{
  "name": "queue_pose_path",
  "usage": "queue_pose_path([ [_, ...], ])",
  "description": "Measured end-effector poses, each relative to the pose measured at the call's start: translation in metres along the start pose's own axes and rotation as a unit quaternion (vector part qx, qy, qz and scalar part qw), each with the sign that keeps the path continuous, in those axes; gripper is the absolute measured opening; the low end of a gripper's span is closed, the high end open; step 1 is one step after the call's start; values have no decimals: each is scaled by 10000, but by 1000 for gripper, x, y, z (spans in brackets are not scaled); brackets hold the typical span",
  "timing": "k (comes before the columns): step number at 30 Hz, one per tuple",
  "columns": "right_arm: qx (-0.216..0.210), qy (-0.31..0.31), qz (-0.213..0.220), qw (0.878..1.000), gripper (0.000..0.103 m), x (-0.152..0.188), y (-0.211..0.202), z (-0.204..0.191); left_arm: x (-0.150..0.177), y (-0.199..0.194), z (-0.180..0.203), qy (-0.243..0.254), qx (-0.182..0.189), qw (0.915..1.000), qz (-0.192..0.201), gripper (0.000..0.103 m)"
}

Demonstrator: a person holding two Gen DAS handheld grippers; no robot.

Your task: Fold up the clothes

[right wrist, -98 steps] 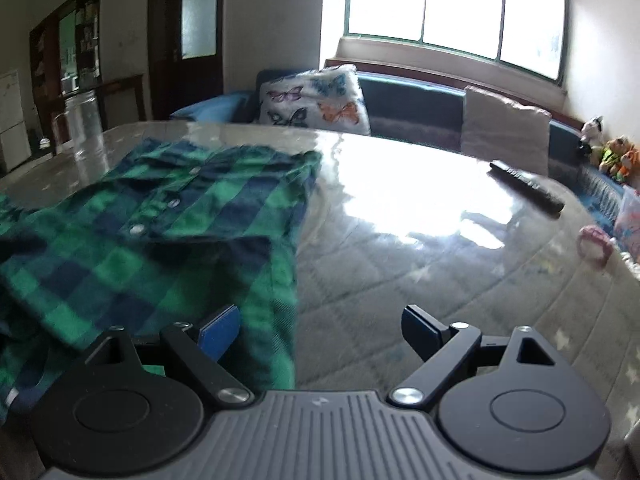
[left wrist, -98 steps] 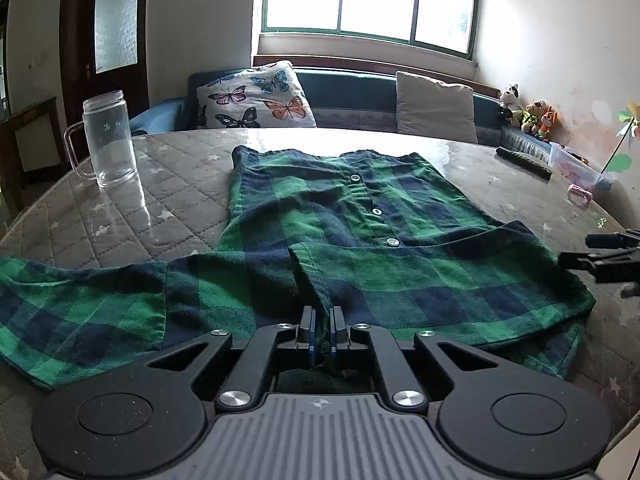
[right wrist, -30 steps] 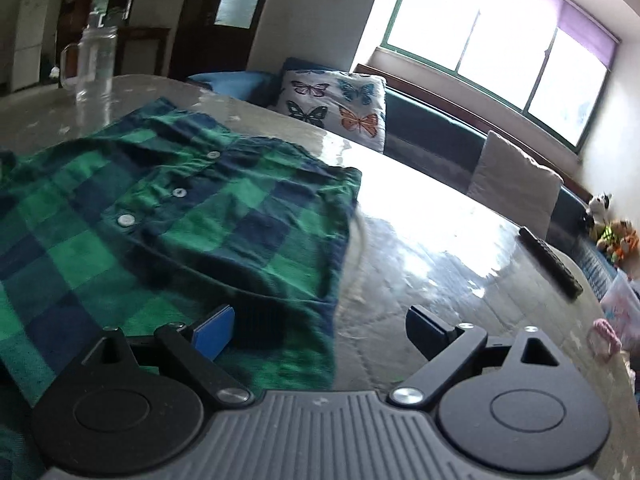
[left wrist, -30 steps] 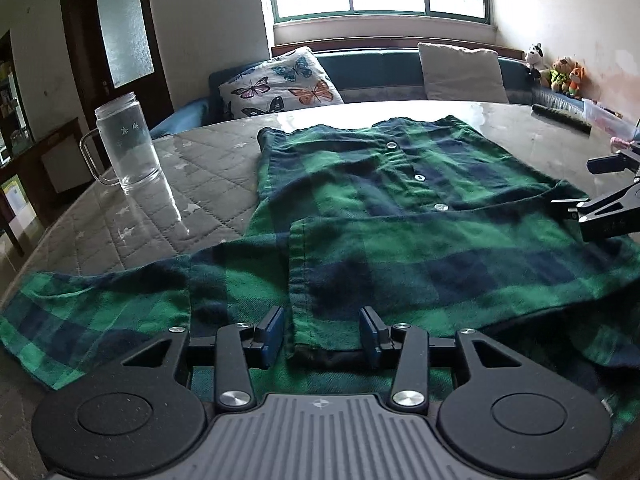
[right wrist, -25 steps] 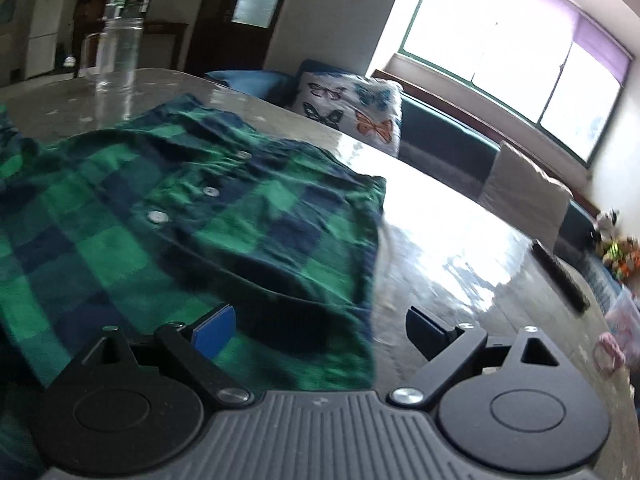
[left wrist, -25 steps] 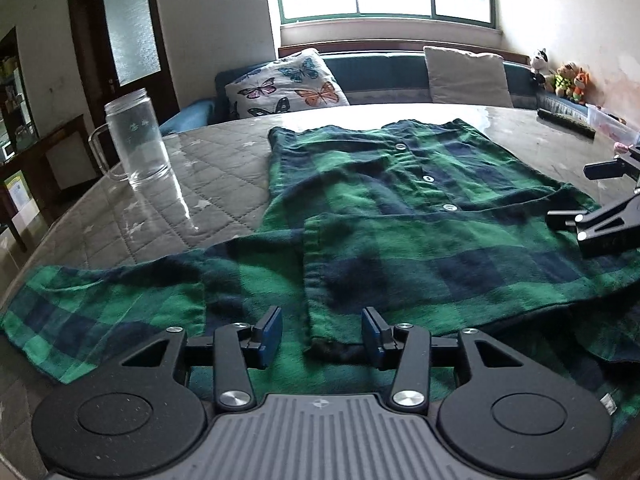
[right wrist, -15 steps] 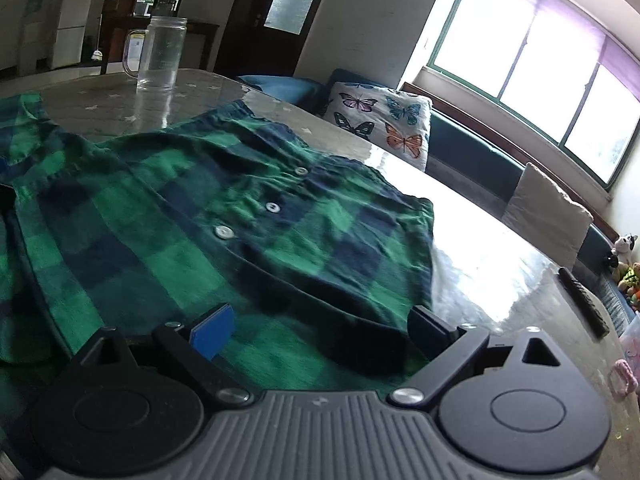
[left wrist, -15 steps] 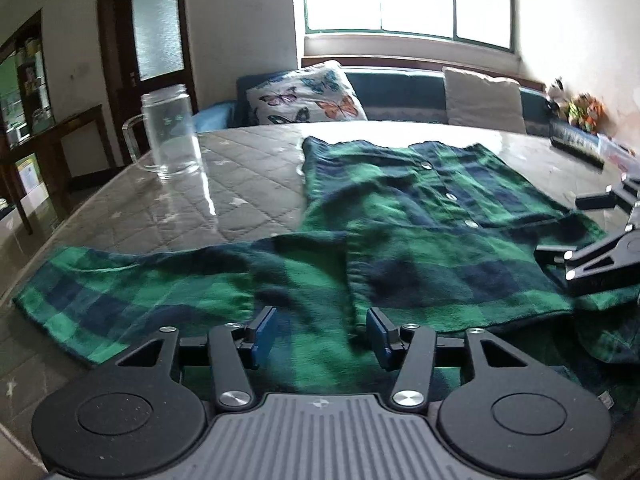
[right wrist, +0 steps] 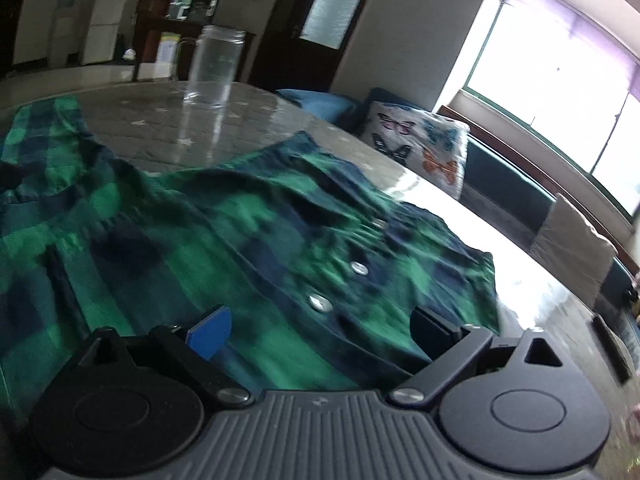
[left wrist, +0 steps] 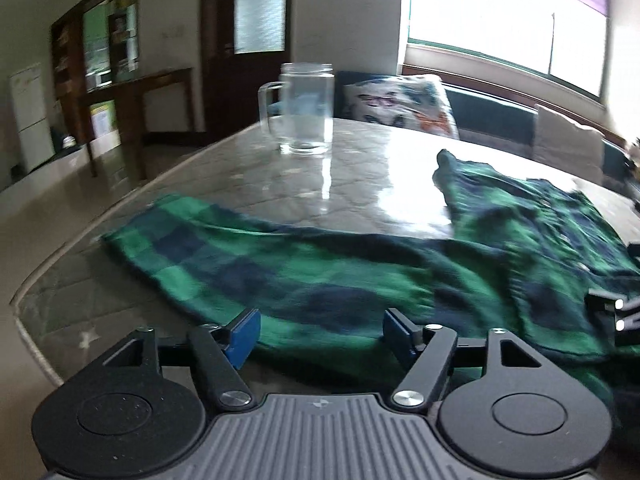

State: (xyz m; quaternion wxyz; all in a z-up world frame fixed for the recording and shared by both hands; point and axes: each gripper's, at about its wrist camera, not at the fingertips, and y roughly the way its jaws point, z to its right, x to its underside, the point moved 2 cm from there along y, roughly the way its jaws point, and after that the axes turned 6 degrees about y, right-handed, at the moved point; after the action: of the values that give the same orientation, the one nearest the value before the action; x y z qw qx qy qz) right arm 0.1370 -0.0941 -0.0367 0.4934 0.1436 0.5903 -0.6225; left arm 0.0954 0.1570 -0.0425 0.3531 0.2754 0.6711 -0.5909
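Shirt (left wrist: 328,276) in green and navy plaid lies spread on the quilted table (left wrist: 224,184) near a glass mug (left wrist: 306,108), beneath the left gripper (left wrist: 318,332), jaws opening and empty, and the right gripper (right wrist: 320,332), spread wide, gripping nothing.

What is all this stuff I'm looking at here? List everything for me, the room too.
shirt: one, green and navy plaid, spread on the table, a sleeve stretched out to one side.
table: one, grey quilted cover with stars under a glossy top.
glass mug: one, clear, with a handle, standing upright on the table beyond the sleeve.
butterfly cushion: one, white, on the sofa.
plain cushion: one, beige, on the sofa.
sofa: one, dark blue, under the window.
fridge: one, white, far back.
left tool: black with blue pads, opening over the sleeve, pads not pressing on the cloth.
right tool: black, open over the shirt body.
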Motion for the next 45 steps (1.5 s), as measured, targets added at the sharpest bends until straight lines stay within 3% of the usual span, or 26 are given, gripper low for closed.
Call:
queue_pose_path([
  [6, 6, -180, 125, 9998, 99, -19, 17, -27, -2, 6, -32, -306, -280, 9991, 18, 86],
  [15, -474, -343, 164, 9982, 99, -33, 23, -58, -16, 27, -83, -771, -710, 9944, 100, 84],
  [25, -942, -514, 158, 9941, 99, -28, -6, -64, -26, 60, -134, -1272, -1244, 9840, -66, 64],
  [28, -988, -447, 187, 9939, 99, -28, -14, -60, -28, 67, -142, -1360, -1320, 9818, -89, 55],
  [30, -1003, -400, 217, 9939, 99, -27, -20, -56, -28, 70, -146, -1379, -1347, 9812, -81, 40],
  [31, -1010, -376, 232, 9939, 99, -27, -23, -54, -29, 71, -147, -1391, -1322, 9814, -77, 34],
  [33, -1015, -293, 263, 9941, 99, -26, -28, -49, -31, 73, -150, -1468, -1213, 9817, -64, 10],
  [38, -979, 1, 337, 9946, 99, -22, -41, -30, -34, 60, -149, -1861, -871, 9786, 100, 5],
  [45, -947, 756, 195, 9924, 99, -5, -52, 16, -54, 4, -77, -1395, 17, 9880, 661, 5],
])
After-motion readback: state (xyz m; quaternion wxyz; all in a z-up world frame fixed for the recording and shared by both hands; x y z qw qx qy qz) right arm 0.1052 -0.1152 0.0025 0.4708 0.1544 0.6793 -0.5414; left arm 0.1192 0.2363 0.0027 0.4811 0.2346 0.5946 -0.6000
